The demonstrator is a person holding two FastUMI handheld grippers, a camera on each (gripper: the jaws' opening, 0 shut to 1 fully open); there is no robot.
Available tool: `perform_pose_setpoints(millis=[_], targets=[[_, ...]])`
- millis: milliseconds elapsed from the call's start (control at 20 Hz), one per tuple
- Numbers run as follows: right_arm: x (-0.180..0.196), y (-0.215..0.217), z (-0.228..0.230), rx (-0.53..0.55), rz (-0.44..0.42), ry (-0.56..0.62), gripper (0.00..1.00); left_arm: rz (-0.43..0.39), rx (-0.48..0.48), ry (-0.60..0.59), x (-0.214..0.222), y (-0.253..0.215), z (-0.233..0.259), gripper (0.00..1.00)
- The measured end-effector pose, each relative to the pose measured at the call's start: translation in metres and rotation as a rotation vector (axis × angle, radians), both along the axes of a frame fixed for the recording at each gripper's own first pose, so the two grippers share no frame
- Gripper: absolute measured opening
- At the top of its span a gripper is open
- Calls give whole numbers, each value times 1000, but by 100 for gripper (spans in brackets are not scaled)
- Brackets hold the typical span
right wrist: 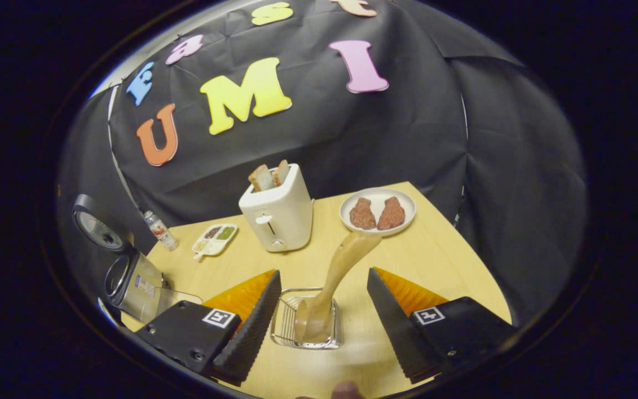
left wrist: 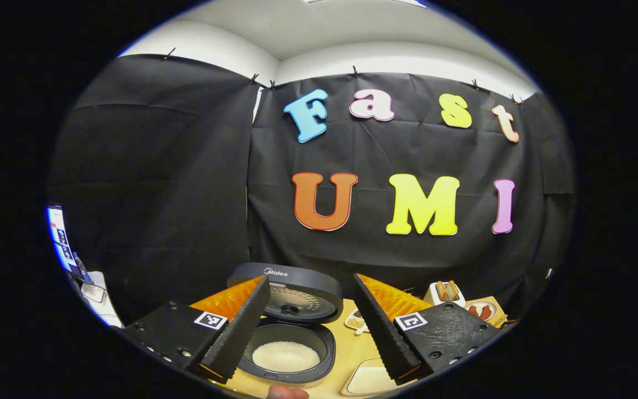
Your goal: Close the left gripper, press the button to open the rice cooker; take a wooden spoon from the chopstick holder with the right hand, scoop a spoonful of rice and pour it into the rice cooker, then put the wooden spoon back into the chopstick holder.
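A smooth wooden spoon (right wrist: 336, 275) stands in the wire chopstick holder (right wrist: 288, 320), between the released right claw (right wrist: 319, 327); the left claw (left wrist: 308, 332) gapes over the open rice cooker (left wrist: 288, 332).

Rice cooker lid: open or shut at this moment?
Open. In the left gripper view the rice cooker lid stands raised behind the pot, with white rice exposed inside.
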State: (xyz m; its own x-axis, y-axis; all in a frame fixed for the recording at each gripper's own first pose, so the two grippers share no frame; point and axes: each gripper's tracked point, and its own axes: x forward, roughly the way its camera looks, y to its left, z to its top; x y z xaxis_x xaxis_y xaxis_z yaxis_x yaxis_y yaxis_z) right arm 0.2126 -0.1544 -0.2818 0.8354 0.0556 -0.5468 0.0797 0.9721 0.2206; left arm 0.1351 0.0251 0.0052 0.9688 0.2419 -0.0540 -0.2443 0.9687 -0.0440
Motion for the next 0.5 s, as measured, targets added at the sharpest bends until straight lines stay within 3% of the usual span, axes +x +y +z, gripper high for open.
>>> perform_pose_setpoints(millis=[50,100,200,250,400,500], targets=[[5,-1,-8,12,6,17,94,8,6,13,2,-2,-3,95],[10,-1,-13,20,13,28,99,18,10,23,5,-3,-3,95],[22,0,-25,31,35,47,94,36,14,47,7,-7,-8,95],[26,0,-29,39,47,58,82,44,15,62,7,-9,-11,95],[32,6,-34,59,79,77,79,57,19,91,8,-19,-16,95],[34,5,-30,60,94,67,64,58,24,99,9,-23,-18,95]])
